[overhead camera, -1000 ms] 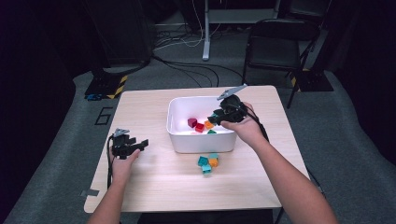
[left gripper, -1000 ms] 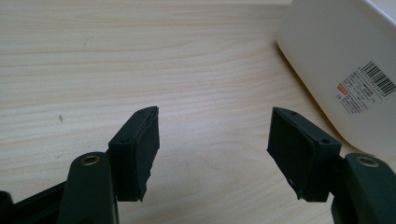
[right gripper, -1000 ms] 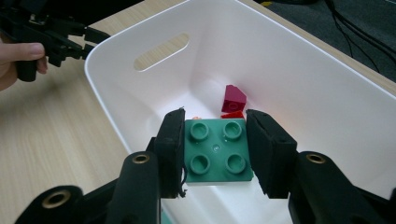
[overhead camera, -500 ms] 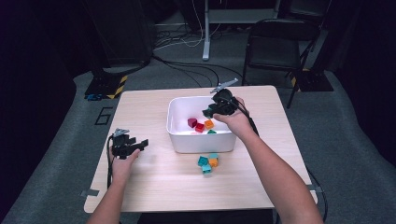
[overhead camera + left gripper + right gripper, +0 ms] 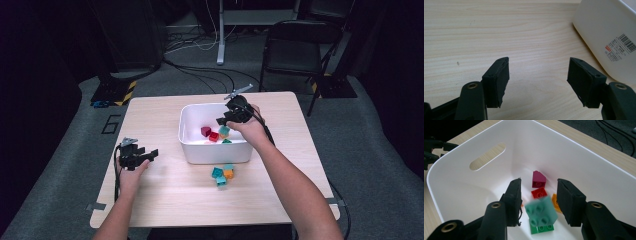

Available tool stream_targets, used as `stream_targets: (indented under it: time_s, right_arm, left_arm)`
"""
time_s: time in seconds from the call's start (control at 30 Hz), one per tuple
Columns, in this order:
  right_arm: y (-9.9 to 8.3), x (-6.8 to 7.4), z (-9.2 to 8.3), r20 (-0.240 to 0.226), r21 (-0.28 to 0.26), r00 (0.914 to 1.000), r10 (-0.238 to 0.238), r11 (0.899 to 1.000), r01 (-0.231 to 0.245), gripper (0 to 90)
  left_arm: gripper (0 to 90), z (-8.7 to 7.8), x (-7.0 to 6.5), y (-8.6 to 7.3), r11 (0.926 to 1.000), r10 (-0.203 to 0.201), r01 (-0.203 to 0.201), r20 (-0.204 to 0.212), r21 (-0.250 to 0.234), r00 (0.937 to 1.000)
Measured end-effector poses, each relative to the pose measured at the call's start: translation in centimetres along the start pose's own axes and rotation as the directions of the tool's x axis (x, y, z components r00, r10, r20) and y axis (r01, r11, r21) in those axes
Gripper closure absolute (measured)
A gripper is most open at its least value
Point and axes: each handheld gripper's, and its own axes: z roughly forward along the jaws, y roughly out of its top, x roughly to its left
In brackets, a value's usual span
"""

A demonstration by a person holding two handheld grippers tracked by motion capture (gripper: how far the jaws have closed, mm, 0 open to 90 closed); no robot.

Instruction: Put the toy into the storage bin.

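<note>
My right gripper (image 5: 226, 119) hangs over the white bin (image 5: 215, 152). Its jaws have just been opening. A blurred teal block (image 5: 541, 212) is loose between them, with a gap to each pad, and it shows just under the gripper (image 5: 224, 131) in the high view. On the bin floor lie a maroon block (image 5: 538, 179), a red one (image 5: 539, 193), an orange one (image 5: 554, 201) and a green one (image 5: 541, 228). My left gripper (image 5: 149, 154) rests open on the table left of the bin, with bare wood between its jaws (image 5: 539, 82).
Three small blocks, teal (image 5: 217, 173), orange (image 5: 228, 173) and light blue (image 5: 221, 181), sit on the wooden table (image 5: 165, 200) just in front of the bin. A black chair (image 5: 295, 55) and floor cables (image 5: 200, 45) lie beyond the table's far edge.
The right gripper moved left over the bin and sank a little. Its jaws spread and the teal block came free of the pads. The left hand stayed still.
</note>
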Motion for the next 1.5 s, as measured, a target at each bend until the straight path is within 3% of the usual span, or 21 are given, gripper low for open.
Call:
stream_targets:
  time_s: [0.13, 0.23, 0.4, 0.73, 1.23, 1.5]
  right_arm:
    - [-0.3, 0.5, -0.9, -0.002, -0.006, 0.9993, -0.037, 0.999, 0.037, 53.9]
    - [-0.8, 1.3, -2.2, -0.026, -0.044, 0.9987, -0.043, 0.998, 0.042, 53.1]
    - [-2.0, 2.7, -4.2, -0.037, -0.076, 0.9949, -0.094, 0.993, 0.091, 52.6]
    - [-5.0, 5.3, -7.3, -0.094, -0.121, 0.9879, -0.123, 0.986, 0.111, 52.9]
    - [-9.2, 7.6, -6.1, -0.15, -0.107, 0.9801, -0.13, 0.988, 0.115, 53.0]
    - [-11.2, 7.4, -4.3, -0.137, -0.083, 0.9822, -0.129, 0.989, 0.119, 52.9]
  left_arm:
    - [33.6, -0.1, 0.0, 0.0, 1.0, -0.004, 0.004, 0.0, -0.002, 1.0]
    - [33.6, -0.1, 0.1, 0.0, 1.0, -0.003, 0.003, -0.002, -0.002, 1.0]
    - [33.5, 0.0, 0.0, 0.0, 1.0, 0.002, -0.002, -0.003, 0.003, 1.0]
    - [33.6, 0.0, -0.1, -0.1, 1.0, 0.002, -0.002, -0.005, 0.007, 1.0]
    - [33.6, 0.0, -0.1, -0.1, 0.9999, 0.005, -0.005, -0.006, 0.009, 1.0]
    - [33.5, 0.0, -0.1, -0.1, 0.9999, 0.004, -0.004, -0.007, 0.01, 1.0]
